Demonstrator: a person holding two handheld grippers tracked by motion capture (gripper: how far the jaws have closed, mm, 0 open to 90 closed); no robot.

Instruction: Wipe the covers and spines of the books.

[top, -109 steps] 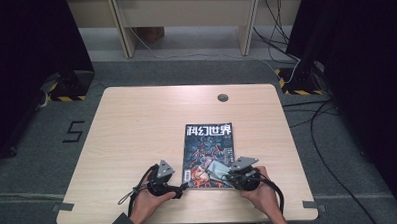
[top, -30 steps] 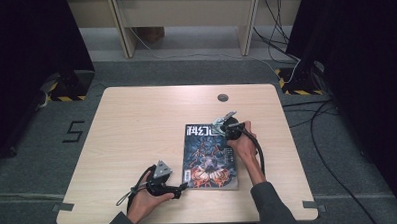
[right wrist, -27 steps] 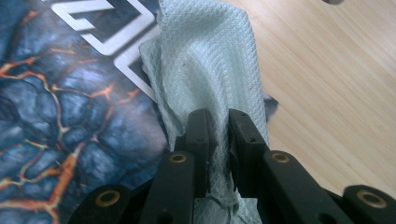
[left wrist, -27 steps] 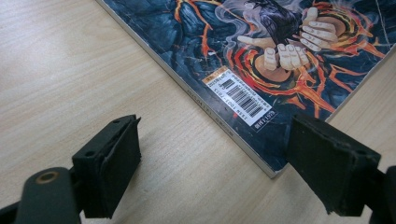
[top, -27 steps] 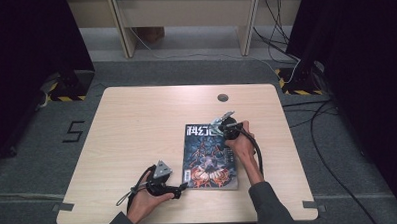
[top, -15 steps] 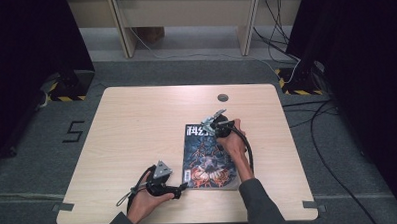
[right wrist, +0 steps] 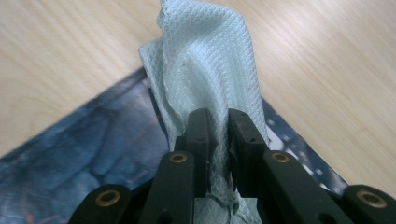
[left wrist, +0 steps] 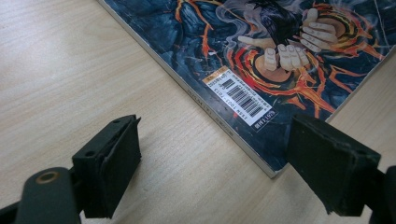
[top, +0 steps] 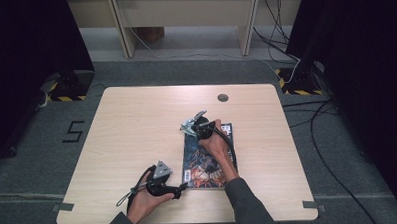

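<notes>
left gripper (left wrist: 212,175): jaws apart, holds nothing, at near left corner of magazine (top: 208,156) | right gripper (right wrist: 218,140): clamped on pale cloth (right wrist: 205,70), wiping far left corner | progress: judged partly done, near cover left | change: 1 second ago it was at far right corner

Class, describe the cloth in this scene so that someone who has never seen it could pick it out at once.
Start at the wooden table and find the dark magazine lying flat on it. At its far corner, the right gripper pinches a pale cloth. Its waffle weave and soft folds set it apart from the glossy printed cover.
</notes>
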